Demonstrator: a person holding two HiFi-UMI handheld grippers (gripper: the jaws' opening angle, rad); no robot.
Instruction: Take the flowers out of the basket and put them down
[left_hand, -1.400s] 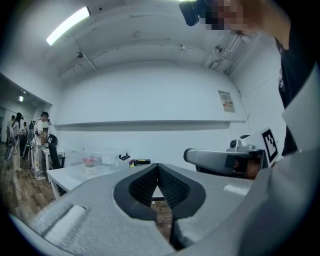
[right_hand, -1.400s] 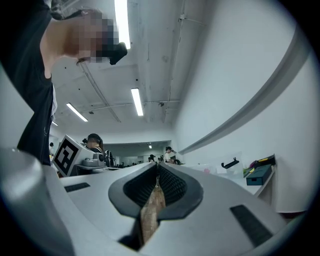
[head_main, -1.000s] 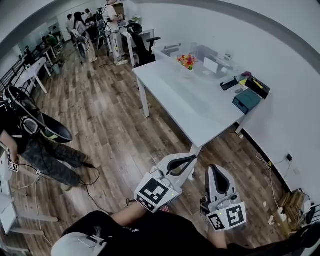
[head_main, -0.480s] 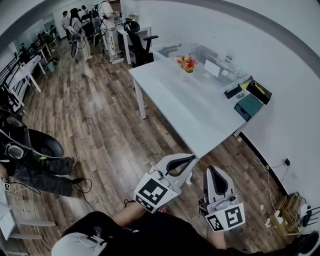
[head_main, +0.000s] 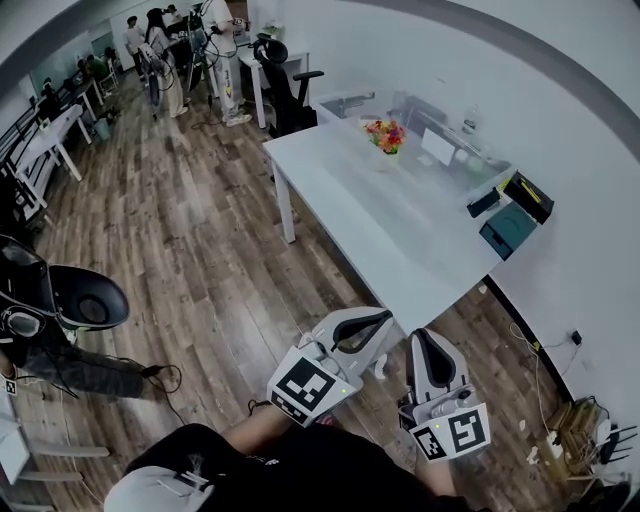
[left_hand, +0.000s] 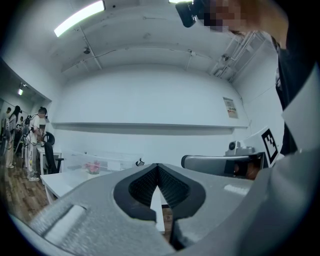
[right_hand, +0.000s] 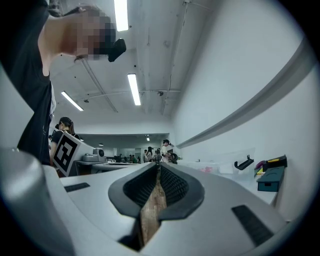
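A small bunch of orange, pink and yellow flowers (head_main: 386, 135) stands on the far part of a long white table (head_main: 380, 230); what holds it is too small to make out. In the left gripper view the flowers (left_hand: 92, 167) show as a pink spot far off at the left. Both grippers are held low in front of me, well short of the table's near corner. My left gripper (head_main: 385, 318) is shut with nothing in it, and its jaws meet in its own view (left_hand: 158, 167). My right gripper (head_main: 425, 336) is shut and empty as well (right_hand: 159, 169).
A teal box (head_main: 505, 228), a black and yellow case (head_main: 530, 195) and a black holder (head_main: 483, 203) lie at the table's right end. Clear plastic bins (head_main: 430, 112) stand by the wall. A black office chair (head_main: 285, 85) is behind the table. People (head_main: 160, 60) stand far left; cables (head_main: 160, 375) cross the wood floor.
The table and flowers have slid a little right and down in the head view. The seated person at the left has slipped mostly out of frame. Both grippers stay shut.
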